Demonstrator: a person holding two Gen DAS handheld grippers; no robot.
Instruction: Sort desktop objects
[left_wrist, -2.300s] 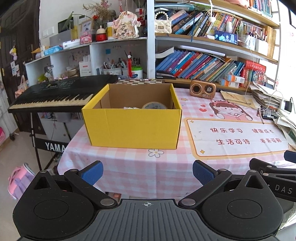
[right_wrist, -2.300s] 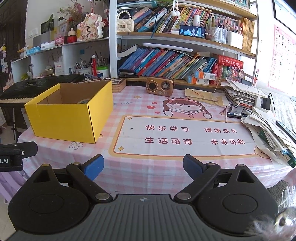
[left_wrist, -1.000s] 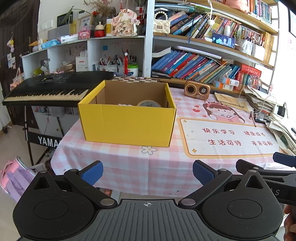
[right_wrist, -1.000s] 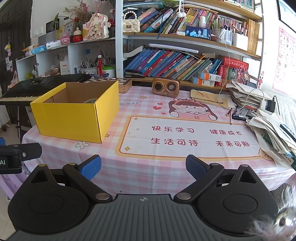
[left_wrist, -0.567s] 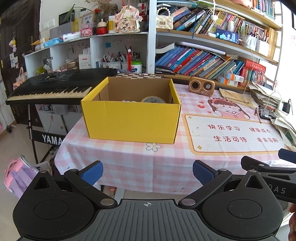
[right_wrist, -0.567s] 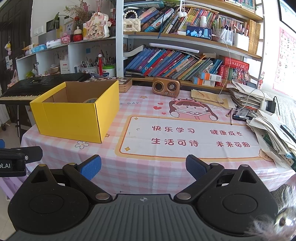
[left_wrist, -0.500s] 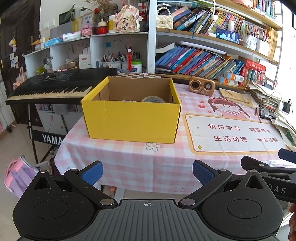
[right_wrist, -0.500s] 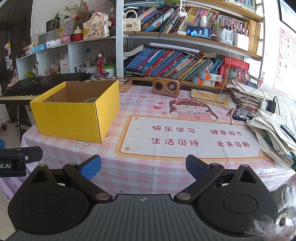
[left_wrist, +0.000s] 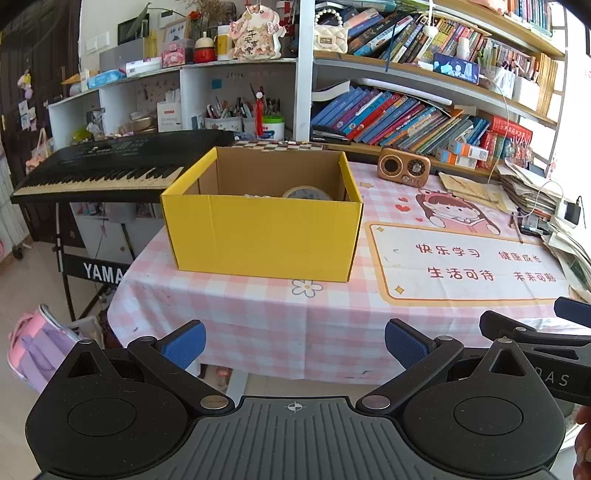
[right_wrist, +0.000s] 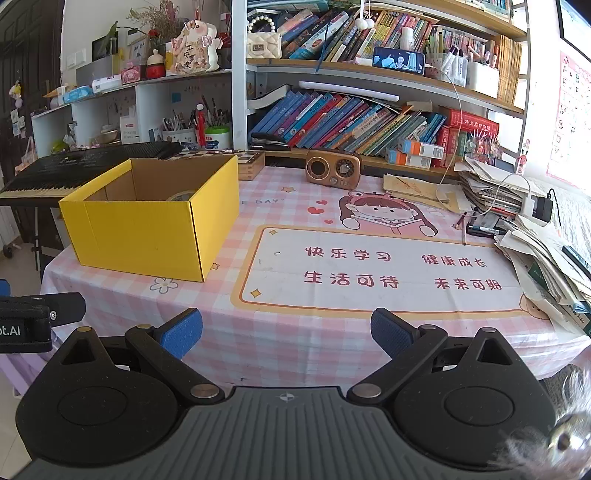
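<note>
Left gripper and right gripper: both released, empty, short of desk. Advise approaching yellow box level, unhurried.

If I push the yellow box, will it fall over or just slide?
Probably slide. The yellow box is wide, low and sits flat on the checked tablecloth, so tipping seems unlikely. It looks like thin cardboard with only a tape roll and little else showing inside, so it is likely light, and its walls may flex.
</note>
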